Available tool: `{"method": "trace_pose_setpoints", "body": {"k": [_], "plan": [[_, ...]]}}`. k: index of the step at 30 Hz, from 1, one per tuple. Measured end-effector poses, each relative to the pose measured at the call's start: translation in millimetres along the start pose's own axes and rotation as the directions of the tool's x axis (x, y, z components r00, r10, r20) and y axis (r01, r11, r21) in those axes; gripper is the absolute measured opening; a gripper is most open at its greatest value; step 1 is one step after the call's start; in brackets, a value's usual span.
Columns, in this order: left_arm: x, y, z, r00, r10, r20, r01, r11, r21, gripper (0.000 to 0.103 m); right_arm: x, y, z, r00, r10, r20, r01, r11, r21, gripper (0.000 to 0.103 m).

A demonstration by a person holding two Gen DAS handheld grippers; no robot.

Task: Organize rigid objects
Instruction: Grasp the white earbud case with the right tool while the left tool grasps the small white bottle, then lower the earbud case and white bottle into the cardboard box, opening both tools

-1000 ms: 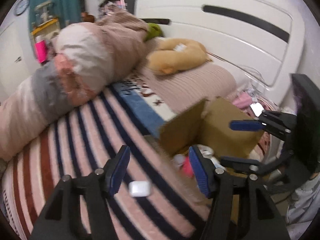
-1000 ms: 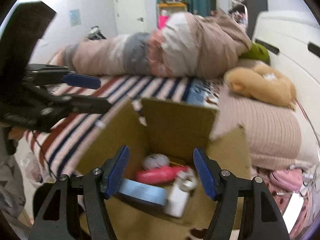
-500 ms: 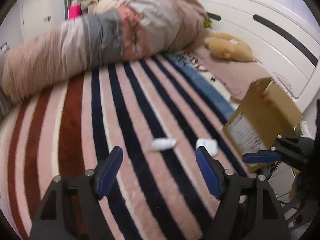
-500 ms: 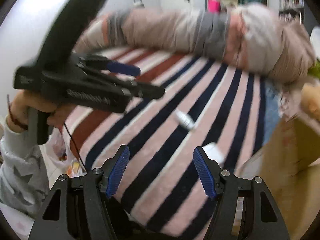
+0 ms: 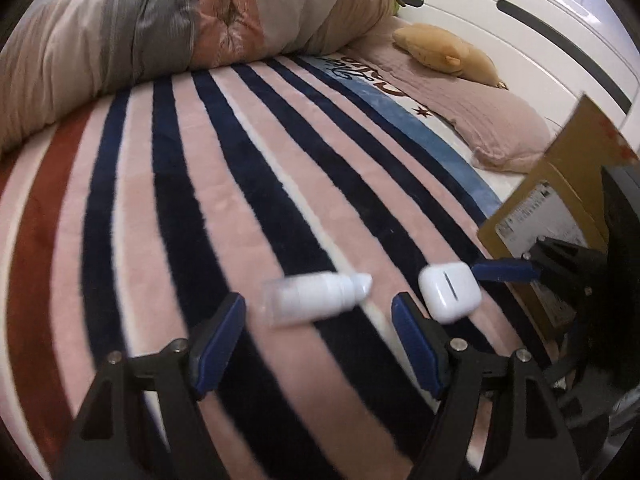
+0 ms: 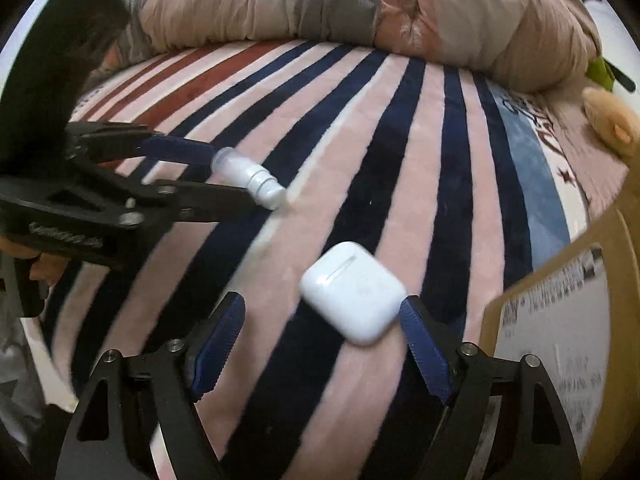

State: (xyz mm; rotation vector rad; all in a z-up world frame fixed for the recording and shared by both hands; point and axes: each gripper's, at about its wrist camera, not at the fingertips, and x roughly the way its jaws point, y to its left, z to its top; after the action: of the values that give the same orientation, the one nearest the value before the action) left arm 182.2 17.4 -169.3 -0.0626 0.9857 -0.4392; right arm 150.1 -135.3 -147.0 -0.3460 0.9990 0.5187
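Observation:
A small white dropper bottle [image 5: 316,293] lies on its side on the striped bed blanket, just ahead of my open left gripper [image 5: 318,330]. A white earbud case [image 5: 449,291] lies to its right. In the right wrist view the earbud case [image 6: 354,291] lies just ahead of my open right gripper [image 6: 320,338], nearer the right finger. The bottle [image 6: 250,181] lies further left there, between the fingers of the left gripper [image 6: 218,174]. Both grippers are empty. A cardboard box [image 5: 560,208] stands at the bed's right edge.
A rolled quilt [image 5: 180,32] runs along the far side of the bed. A tan plush toy [image 5: 444,54] and a pink pillow [image 5: 480,116] lie by the white headboard [image 5: 520,28]. The box flap with its label [image 6: 560,320] is close on the right.
Both grippers swung from the cardboard box to the bed and came down close to the blanket. The left closed in on the bottle, the right on the earbud case.

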Motion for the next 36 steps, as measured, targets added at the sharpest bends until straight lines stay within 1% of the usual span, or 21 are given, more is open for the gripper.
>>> {"method": "trace_pose_setpoints", "body": {"k": [2,4,6,7,8,9,10,11,12,13,16,20,24,26,28,32,33,34,36], "plan": [[7,1,3,1.000,-0.001,-0.004,0.001,1.000,-0.008,0.072,5,-3,0,1.000,-0.019,0.009,0.019,1.000,-0.002,0.078],[11,-3,4,1.000,0.022,0.001,-0.022,1.000,-0.003,0.072,8,-4,-1,1.000,-0.030,0.009,0.030,1.000,-0.003,0.078],[12,-5,4,0.999,0.044,0.007,-0.044,0.999,-0.010,0.072,10,-6,0,1.000,-0.022,0.014,0.022,1.000,0.015,0.078],[13,-6,3,0.998,0.058,0.009,-0.058,0.998,-0.007,0.068,10,-6,3,1.000,-0.021,0.020,0.021,1.000,0.021,0.078],[13,-7,2,0.997,0.076,0.009,-0.076,0.997,0.001,0.060,12,-7,4,0.999,-0.021,0.028,0.020,0.999,0.028,0.078],[14,-8,1,0.995,0.100,0.007,-0.100,0.995,0.011,0.061,13,-8,5,0.999,-0.019,0.031,0.018,0.999,0.032,0.077],[14,-9,0,0.994,0.105,0.006,-0.105,0.994,0.015,0.061,14,-7,5,0.999,-0.018,0.028,0.017,0.999,0.034,0.077],[13,-9,0,0.994,0.106,0.006,-0.106,0.994,0.016,0.061,16,-7,6,1.000,-0.020,0.024,0.019,0.999,0.030,0.072],[12,-8,-1,0.994,0.111,0.005,-0.111,0.994,0.016,0.061,16,-6,7,0.999,-0.025,0.026,0.025,0.999,0.025,0.060],[11,-8,-1,0.993,0.115,0.004,-0.115,0.993,0.017,0.061,17,-6,9,0.999,-0.023,0.032,0.023,0.999,0.023,0.056],[1,-9,-4,0.992,0.123,0.008,-0.123,0.992,0.016,0.061,15,-8,10,0.999,0.002,0.033,-0.003,1.000,0.030,0.056],[-25,-7,-7,0.990,0.139,0.034,-0.139,0.990,0.000,0.061,3,2,10,0.998,0.046,0.051,-0.045,0.999,-0.010,0.056],[-71,-10,-4,0.983,0.169,0.068,-0.168,0.986,-0.023,0.061,-25,17,13,0.990,0.097,0.103,-0.092,0.994,-0.053,0.056],[-97,-19,1,0.977,0.185,0.102,-0.184,0.983,-0.018,0.061,-45,26,14,0.984,0.114,0.136,-0.105,0.992,-0.073,0.056],[-124,-34,8,0.972,0.184,0.146,-0.186,0.983,-0.003,0.061,-69,33,15,0.975,0.131,0.178,-0.115,0.988,-0.098,0.056],[-169,-74,19,0.961,0.159,0.226,-0.173,0.984,0.046,0.061,-129,38,12,0.945,0.184,0.270,-0.153,0.979,-0.133,0.056],[-178,-87,22,0.961,0.138,0.241,-0.156,0.986,0.058,0.061,-142,36,11,0.938,0.188,0.291,-0.153,0.979,-0.137,0.056],[-186,-98,24,0.961,0.114,0.252,-0.135,0.988,0.069,0.061,-160,31,8,0.929,0.182,0.321,-0.144,0.980,-0.141,0.056],[-195,-123,31,0.959,0.079,0.272,-0.110,0.989,0.101,0.061,-182,23,1,0.923,0.160,0.351,-0.119,0.984,-0.134,0.056]]}}
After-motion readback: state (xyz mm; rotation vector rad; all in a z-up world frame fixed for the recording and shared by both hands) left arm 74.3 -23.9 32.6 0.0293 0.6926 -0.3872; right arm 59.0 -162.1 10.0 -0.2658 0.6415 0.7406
